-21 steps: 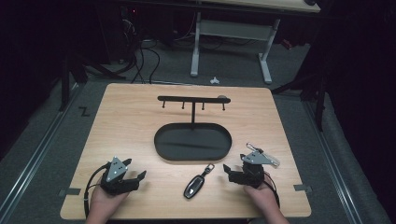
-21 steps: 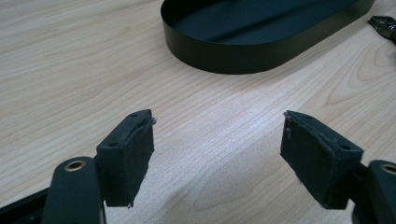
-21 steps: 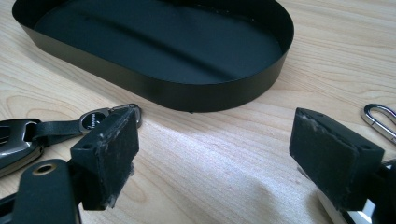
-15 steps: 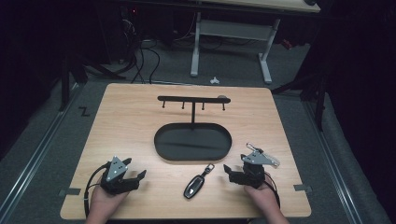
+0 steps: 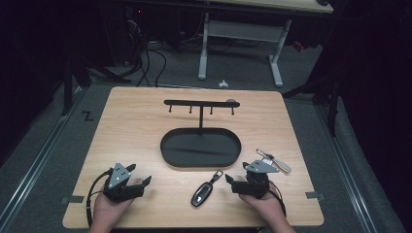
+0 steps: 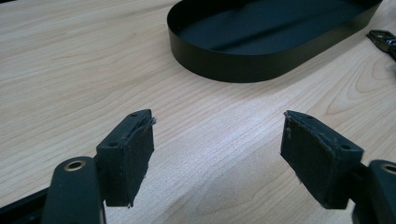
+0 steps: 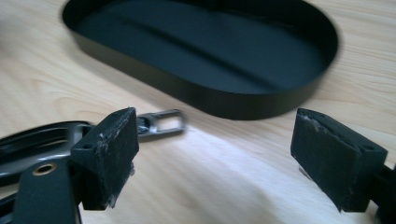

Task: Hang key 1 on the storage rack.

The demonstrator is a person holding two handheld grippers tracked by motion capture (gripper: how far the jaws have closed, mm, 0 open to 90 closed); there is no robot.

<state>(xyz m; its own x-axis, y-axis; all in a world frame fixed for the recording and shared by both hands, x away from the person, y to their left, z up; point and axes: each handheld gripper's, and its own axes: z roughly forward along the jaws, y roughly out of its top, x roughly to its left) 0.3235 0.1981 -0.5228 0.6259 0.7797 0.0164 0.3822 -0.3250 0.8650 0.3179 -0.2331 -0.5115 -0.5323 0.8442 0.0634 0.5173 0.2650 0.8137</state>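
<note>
Since the earlier high-view pictures almost nothing has shifted: the right gripper (image 5: 232, 184), low and right of centre, stands just beside the key fob (image 5: 204, 193) with its jaws wide and empty. The left gripper (image 5: 141, 181) at lower left is wide too. The fob lies untouched on the bench (image 5: 136, 126) below the tray (image 5: 170, 155), so I judge the pick-up not begun.

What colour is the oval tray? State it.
Matte black; the oval tray shows best in the left gripper view.
</note>
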